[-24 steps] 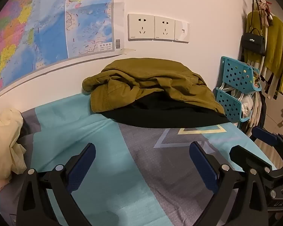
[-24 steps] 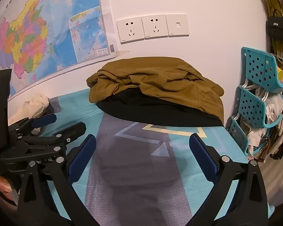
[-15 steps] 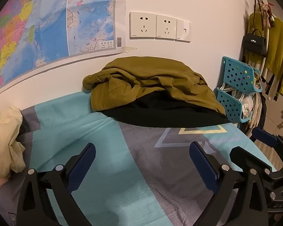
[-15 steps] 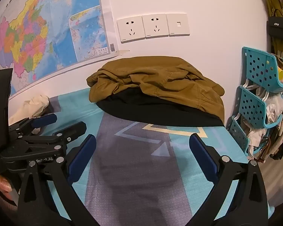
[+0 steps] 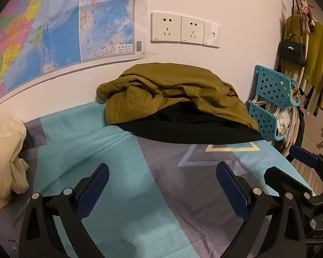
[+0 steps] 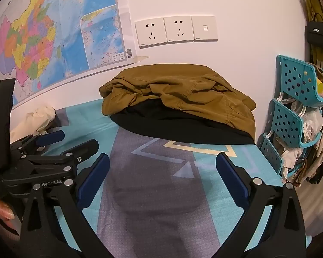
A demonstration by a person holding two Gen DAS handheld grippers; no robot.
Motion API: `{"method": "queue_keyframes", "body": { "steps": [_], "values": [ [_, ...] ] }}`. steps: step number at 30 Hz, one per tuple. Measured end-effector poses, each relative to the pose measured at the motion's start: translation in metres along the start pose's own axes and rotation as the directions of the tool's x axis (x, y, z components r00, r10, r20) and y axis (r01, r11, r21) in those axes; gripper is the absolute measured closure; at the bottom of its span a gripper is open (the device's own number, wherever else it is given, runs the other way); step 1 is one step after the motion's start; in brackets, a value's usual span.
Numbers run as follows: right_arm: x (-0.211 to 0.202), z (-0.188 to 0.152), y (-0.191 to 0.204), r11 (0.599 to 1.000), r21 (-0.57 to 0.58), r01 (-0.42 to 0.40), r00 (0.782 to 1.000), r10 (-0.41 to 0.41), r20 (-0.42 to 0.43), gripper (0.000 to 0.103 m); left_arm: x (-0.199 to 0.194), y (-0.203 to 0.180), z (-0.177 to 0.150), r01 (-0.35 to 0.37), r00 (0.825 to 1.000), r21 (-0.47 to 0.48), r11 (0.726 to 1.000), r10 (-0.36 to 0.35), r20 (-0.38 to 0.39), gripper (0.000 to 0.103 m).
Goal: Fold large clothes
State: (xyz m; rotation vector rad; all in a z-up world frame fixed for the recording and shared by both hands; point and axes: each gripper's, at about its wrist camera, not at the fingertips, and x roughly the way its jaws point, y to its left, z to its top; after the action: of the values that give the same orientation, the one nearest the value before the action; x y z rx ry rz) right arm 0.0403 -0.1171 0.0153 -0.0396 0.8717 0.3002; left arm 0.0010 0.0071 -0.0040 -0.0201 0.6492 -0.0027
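In the left wrist view, a cream cloth is lying bunched at the left edge of the frame on the teal and grey bedsheet. A map is hanging on the wall at the upper left, with white wall sockets just to its right. At the bottom centre the left gripper is hovering over bare sheet, its blue-padded jaws standing wide apart with nothing between them. Above it, in the middle of the frame against the wall, an olive jacket is lying crumpled on top of a black garment. At the right, teal baskets are standing beside the bed, and a yellow-green top is hanging with a black handbag at the upper right.

In the right wrist view, the left gripper is showing at the lower left, and fingertips of a hand are peeking in at the left edge below it. The right gripper is filling the bottom centre, jaws spread wide and empty over the sheet. The jacket pile is sitting above centre, well apart from both tools.
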Motion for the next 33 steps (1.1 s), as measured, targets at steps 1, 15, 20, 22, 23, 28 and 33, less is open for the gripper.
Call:
{"method": "queue_keyframes", "body": {
  "steps": [1,15,20,22,23,28,33],
  "values": [
    [-0.0006,-0.0013,0.0011,1.000,0.001,-0.003,1.000,0.003,0.002,0.006,0.0002,0.0004,0.0002,-0.002,1.000,0.000,1.000,0.002,0.001,0.007],
    [-0.0021,-0.0033,0.0039,1.000,-0.003,0.000,1.000,0.000,0.003,0.006,-0.0012,0.0007,-0.0026,-0.005,1.000,-0.001,1.000,0.005,0.006,0.007],
    [-0.0018,-0.0025,0.0039,1.000,-0.004,-0.002,1.000,0.002,0.001,0.006,-0.0015,0.0005,-0.0028,-0.006,1.000,0.001,1.000,0.006,0.005,0.007],
    [-0.0018,-0.0025,0.0041,1.000,-0.003,0.000,1.000,0.000,0.002,0.006,-0.0017,0.0009,-0.0028,-0.005,1.000,0.002,1.000,0.005,0.003,0.007],
    [-0.0017,-0.0025,0.0041,1.000,-0.002,-0.002,1.000,0.002,0.001,0.006,-0.0021,0.0010,-0.0031,-0.006,1.000,0.002,1.000,0.006,0.004,0.007],
    [-0.0020,-0.0033,0.0044,1.000,-0.003,-0.001,1.000,0.001,0.000,0.006,-0.0013,0.0013,-0.0020,-0.005,1.000,0.002,1.000,0.005,0.003,0.007],
    [-0.0011,-0.0032,0.0045,1.000,0.000,-0.005,1.000,0.005,-0.003,0.006,-0.0009,0.0013,-0.0020,-0.007,1.000,0.001,1.000,0.007,0.002,0.007]
  ]
}}
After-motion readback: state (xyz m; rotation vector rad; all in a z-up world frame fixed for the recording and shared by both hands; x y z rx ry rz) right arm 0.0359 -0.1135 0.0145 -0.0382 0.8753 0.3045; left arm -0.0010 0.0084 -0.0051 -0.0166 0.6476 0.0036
